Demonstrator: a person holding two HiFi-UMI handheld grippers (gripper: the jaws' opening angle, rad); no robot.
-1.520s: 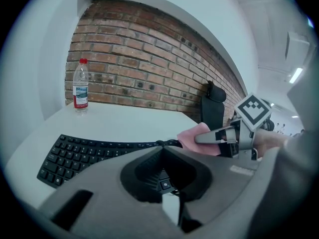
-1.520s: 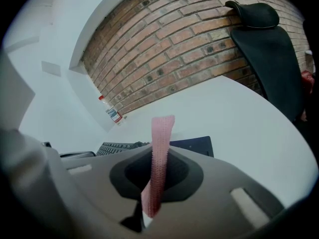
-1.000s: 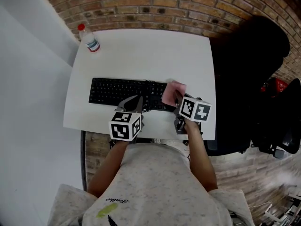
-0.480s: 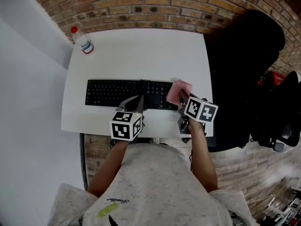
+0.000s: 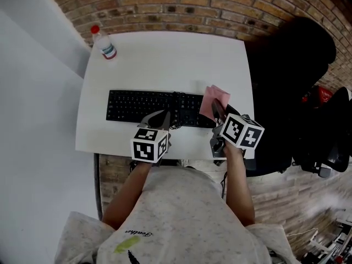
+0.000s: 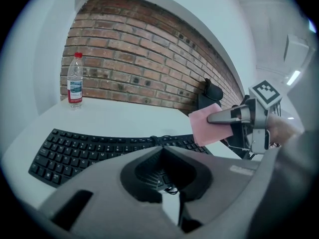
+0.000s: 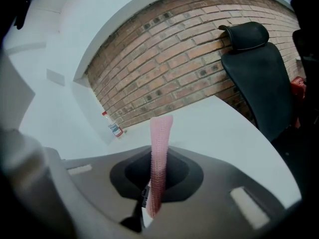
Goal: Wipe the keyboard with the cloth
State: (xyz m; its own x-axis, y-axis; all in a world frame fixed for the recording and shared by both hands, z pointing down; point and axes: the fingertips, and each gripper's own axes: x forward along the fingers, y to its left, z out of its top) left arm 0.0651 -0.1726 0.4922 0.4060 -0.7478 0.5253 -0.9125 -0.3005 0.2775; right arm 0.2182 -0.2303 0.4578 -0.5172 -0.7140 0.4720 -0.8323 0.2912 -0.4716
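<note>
A black keyboard (image 5: 148, 107) lies across the white table (image 5: 165, 59); the left gripper view shows the keyboard (image 6: 94, 148) just beyond the jaws. My right gripper (image 5: 216, 112) is shut on a pink cloth (image 5: 214, 100), held at the keyboard's right end. In the right gripper view the cloth (image 7: 161, 128) stands edge-on between the closed jaws of the right gripper (image 7: 157, 154). My left gripper (image 5: 160, 117) hovers over the keyboard's front edge near its middle, shut with nothing in it. From the left gripper (image 6: 162, 149), the cloth (image 6: 209, 126) appears off to the right.
A plastic water bottle (image 5: 104, 45) stands at the table's far left corner, and it also shows as a bottle (image 6: 75, 86) against the brick wall. A black chair (image 5: 291, 76) sits right of the table. A thin cable (image 5: 177, 100) crosses the keyboard's middle.
My right gripper has carried the pink cloth a little rightward along the keyboard to its right end. The left gripper has stayed where it was.
</note>
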